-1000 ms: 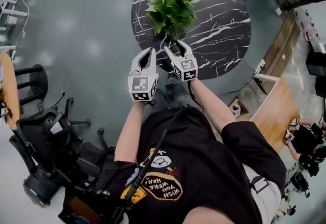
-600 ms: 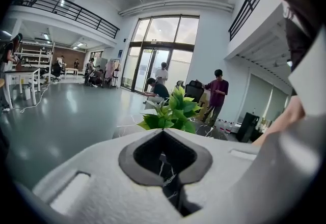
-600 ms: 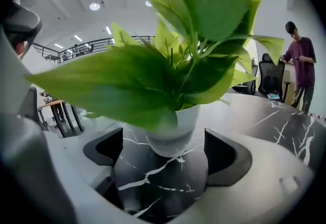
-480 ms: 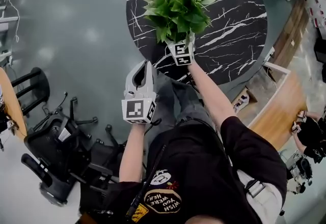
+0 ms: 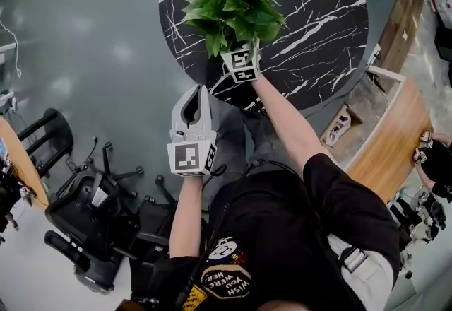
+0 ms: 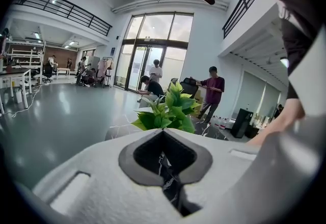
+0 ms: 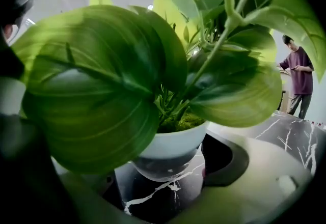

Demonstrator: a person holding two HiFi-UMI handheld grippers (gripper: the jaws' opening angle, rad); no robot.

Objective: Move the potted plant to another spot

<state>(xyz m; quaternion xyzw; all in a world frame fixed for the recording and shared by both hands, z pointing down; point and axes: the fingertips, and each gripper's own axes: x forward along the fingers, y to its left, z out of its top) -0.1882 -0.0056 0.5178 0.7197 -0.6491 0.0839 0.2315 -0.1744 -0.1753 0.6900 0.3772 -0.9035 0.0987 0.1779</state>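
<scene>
The right gripper [image 5: 241, 55] has swung forward from beside the left one and spread its jaws wide. The potted plant [image 5: 236, 9] stands near the edge of the round black marble table [image 5: 318, 13]. Its white pot [image 7: 170, 149] sits between those jaws, with a gap showing at the one pad in view. The left gripper [image 5: 195, 94] hangs back over the grey floor, jaws together on nothing.

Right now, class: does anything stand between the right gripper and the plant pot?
Nothing visible does. The right gripper has open jaws flanking the white pot on the marble table; only the plant's own leaves hang above them.
</scene>
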